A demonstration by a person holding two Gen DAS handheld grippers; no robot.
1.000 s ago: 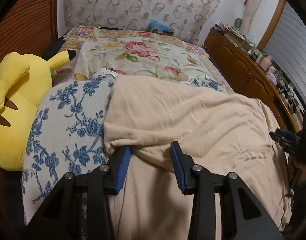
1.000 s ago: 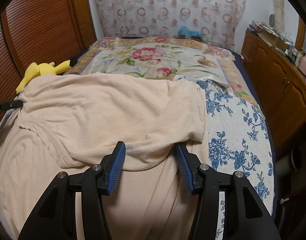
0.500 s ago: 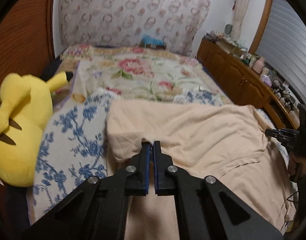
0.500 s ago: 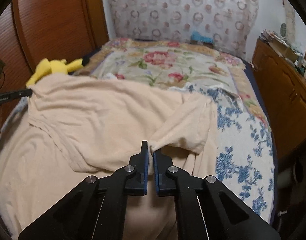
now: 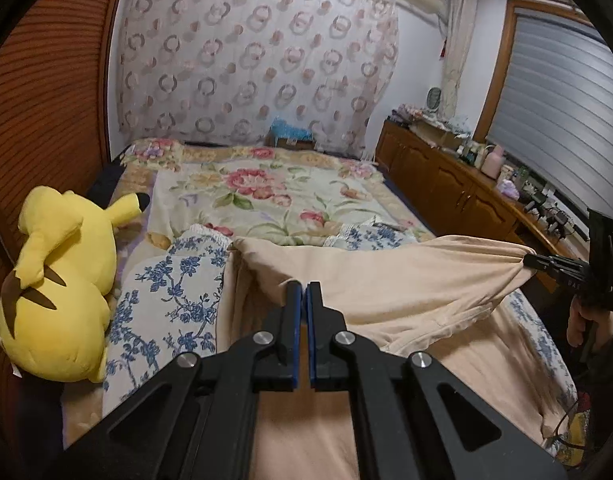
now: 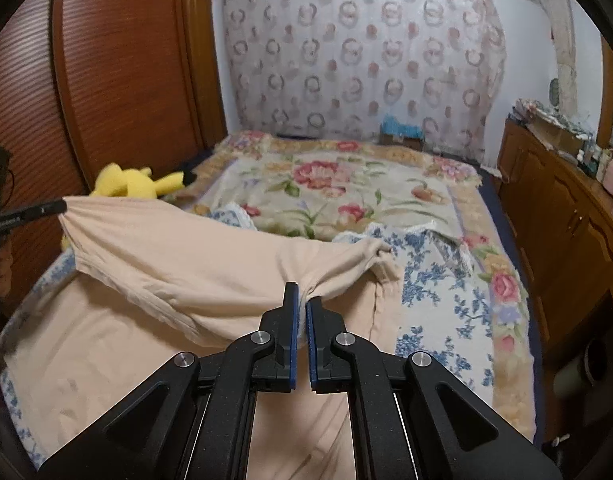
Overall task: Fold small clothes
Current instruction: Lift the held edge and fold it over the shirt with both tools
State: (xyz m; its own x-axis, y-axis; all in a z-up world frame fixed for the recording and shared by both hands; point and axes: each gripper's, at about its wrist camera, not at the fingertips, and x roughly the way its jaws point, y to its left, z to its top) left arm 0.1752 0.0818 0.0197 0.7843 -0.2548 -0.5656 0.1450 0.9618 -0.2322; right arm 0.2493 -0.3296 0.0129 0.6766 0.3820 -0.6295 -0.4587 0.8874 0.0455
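Note:
A beige garment (image 5: 406, 284) lies across the near end of the bed, its upper layer pulled up into a taut span between both grippers. My left gripper (image 5: 305, 286) is shut on the garment's left corner, the cloth pinched between its blue pads. In the left wrist view my right gripper (image 5: 529, 259) holds the opposite corner at the far right, with a hand below it. The right gripper (image 6: 303, 292) is shut on a bunched fold of the garment (image 6: 186, 256). At the left edge of the right wrist view, my left gripper (image 6: 60, 207) grips the other corner.
A yellow plush toy (image 5: 54, 292) lies at the bed's left side against a wooden wardrobe (image 6: 106, 80). A blue-flowered cloth (image 5: 166, 300) lies under the garment, on a floral bedspread (image 5: 274, 196). A wooden cabinet (image 5: 446, 184) with clutter lines the right wall.
Both grippers went from open around the garment's edge to shut on it. They then rose, lifting the upper layer off the bed and stretching it between them.

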